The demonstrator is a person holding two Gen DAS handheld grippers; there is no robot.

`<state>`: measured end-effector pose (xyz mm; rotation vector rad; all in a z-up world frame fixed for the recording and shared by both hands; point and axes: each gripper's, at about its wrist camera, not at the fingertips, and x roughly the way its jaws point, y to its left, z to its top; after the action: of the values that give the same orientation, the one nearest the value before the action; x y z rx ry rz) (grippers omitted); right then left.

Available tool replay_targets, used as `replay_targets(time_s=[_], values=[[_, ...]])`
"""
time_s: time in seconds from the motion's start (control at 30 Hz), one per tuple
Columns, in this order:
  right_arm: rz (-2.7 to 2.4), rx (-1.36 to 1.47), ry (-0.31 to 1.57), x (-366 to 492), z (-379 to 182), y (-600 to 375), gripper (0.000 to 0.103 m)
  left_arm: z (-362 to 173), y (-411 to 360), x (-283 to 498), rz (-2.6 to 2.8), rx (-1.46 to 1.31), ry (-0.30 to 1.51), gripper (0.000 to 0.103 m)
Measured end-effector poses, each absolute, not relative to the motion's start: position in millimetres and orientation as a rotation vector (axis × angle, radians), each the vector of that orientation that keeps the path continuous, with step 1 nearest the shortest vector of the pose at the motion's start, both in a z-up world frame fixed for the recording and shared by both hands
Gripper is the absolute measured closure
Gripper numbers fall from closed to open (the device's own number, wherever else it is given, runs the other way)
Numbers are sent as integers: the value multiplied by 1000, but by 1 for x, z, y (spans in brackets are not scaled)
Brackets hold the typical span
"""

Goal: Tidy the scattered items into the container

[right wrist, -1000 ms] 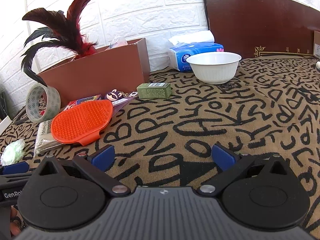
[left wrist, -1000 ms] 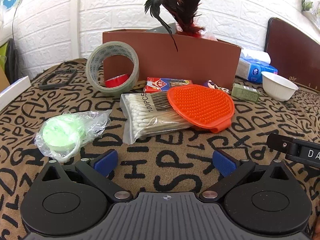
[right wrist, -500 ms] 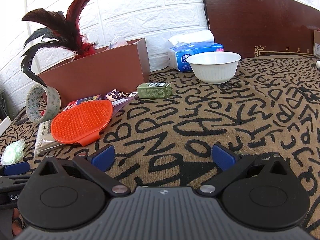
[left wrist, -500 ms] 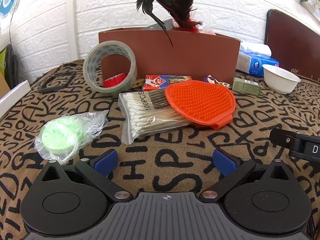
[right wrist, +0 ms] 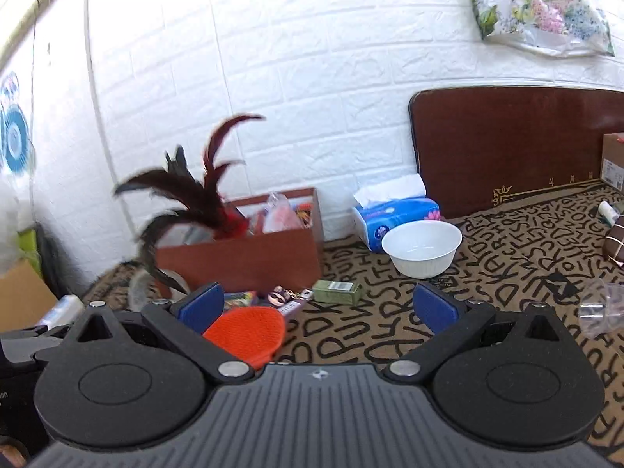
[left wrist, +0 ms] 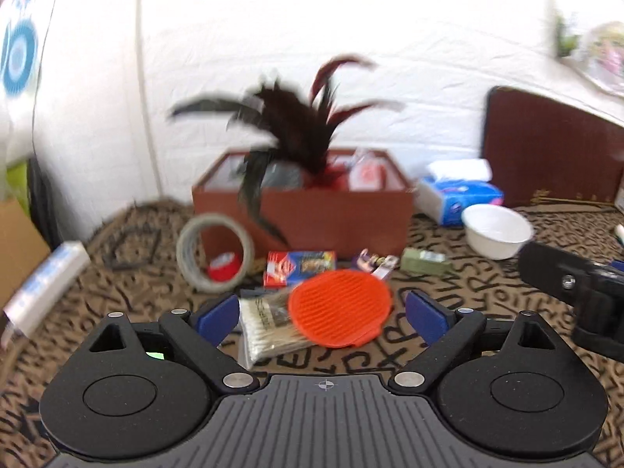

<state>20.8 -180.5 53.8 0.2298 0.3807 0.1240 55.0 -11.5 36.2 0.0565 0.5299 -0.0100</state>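
Note:
A brown box [left wrist: 312,214] stands at the back with dark feathers [left wrist: 296,132] and other items in it; it also shows in the right wrist view [right wrist: 249,261]. In front lie a tape roll [left wrist: 214,257], a red-blue card box [left wrist: 298,267], a bag of cotton swabs [left wrist: 269,331], an orange scrubber [left wrist: 339,312] [right wrist: 249,331], a keychain [left wrist: 374,263] and a small green box [left wrist: 423,261] [right wrist: 337,291]. My left gripper [left wrist: 321,314] is open and empty, raised above the swabs and scrubber. My right gripper [right wrist: 318,306] is open and empty, raised above the cloth.
A white bowl [right wrist: 421,247] and a blue tissue pack [right wrist: 394,214] sit right of the box. A dark headboard [right wrist: 514,144] stands at the back right. The patterned cloth [right wrist: 487,292] covers the surface. A clear plastic item [right wrist: 600,310] lies at the right.
Both grippers have risen sharply and pulled back, so the box interior now shows. The green bagged item has dropped out of sight behind the left gripper. Jaws stay open.

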Motion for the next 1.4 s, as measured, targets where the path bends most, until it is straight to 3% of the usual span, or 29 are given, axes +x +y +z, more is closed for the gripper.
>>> replay_targets(time_s=[0.3, 1.4], values=[[129, 285, 405, -17, 40, -201, 0, 42, -18, -3, -8, 39, 536, 4], [149, 216, 410, -21, 36, -179, 0, 27, -4, -9, 12, 18, 523, 4]])
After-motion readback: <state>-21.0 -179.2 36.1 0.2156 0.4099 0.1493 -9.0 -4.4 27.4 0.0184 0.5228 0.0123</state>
